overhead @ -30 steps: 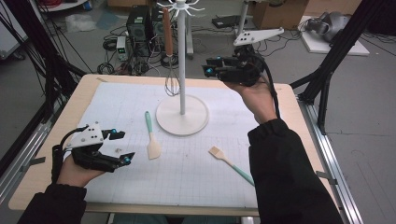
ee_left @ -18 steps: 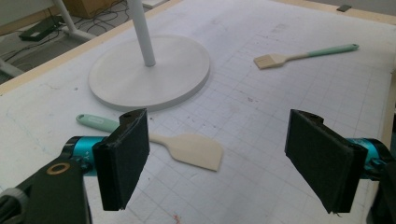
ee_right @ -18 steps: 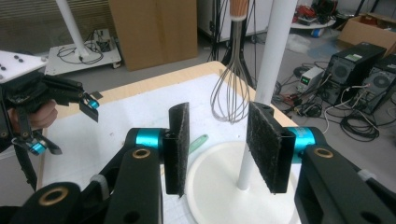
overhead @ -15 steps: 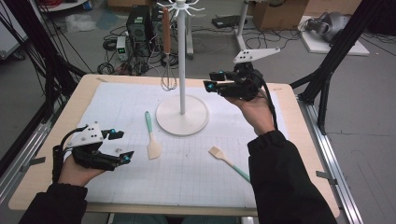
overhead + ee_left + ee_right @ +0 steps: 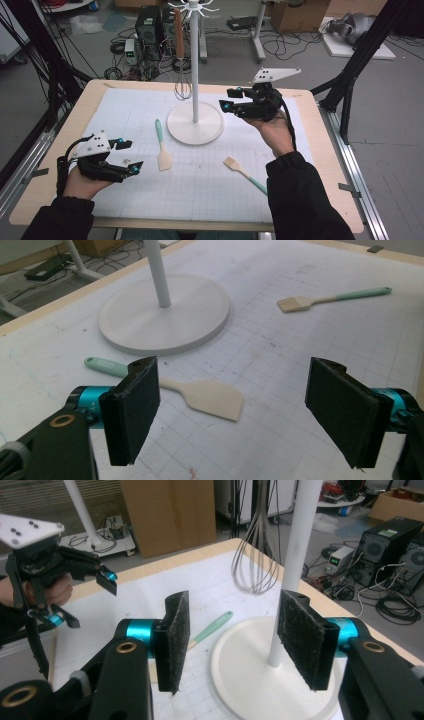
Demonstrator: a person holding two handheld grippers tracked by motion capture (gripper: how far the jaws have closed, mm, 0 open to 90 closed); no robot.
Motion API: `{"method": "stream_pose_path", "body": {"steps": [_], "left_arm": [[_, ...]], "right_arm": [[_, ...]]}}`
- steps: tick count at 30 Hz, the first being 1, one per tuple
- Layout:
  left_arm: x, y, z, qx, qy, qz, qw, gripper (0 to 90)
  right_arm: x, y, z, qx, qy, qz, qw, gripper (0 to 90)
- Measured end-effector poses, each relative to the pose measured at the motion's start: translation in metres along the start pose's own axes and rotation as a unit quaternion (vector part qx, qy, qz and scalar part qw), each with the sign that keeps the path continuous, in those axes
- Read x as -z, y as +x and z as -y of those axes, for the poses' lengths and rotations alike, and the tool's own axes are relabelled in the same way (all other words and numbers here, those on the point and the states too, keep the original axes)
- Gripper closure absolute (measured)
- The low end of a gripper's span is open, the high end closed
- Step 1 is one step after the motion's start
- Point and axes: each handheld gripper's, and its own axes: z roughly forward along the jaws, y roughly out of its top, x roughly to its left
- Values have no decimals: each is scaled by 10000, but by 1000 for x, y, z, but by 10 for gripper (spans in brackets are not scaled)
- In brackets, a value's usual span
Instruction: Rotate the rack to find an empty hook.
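Whisk (image 5: 182,86): hung on the stand (image 5: 194,75), just beyond the right claw (image 5: 229,99) — that one looks done.
Right claw: jaws just opening, empty.
Spatula (image 5: 162,150): on the surface, ahead of the left claw (image 5: 128,155) — wide open, empty.
Brush (image 5: 243,173): also left.

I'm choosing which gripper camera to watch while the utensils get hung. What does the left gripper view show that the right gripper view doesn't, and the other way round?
Left gripper view alone: the brush with a mint handle lying on the mat, and the whole pale blade of the spatula ahead of the left gripper, whose jaws are open. Right gripper view alone: the whisk hanging beside the pole, and the right gripper, jaws just opening with nothing between them. Shared: the white stand, its pole and round base, and the spatula's mint handle.
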Motion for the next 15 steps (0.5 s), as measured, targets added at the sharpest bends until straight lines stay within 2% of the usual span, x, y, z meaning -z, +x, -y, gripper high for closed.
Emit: {"method": "stream_pose_path", "body": {"steps": [15], "left_arm": [[1,0,1,28,-13,-4,10000,223]], "right_arm": [[0,8,26,-65,2,-41,10000,414]]}}
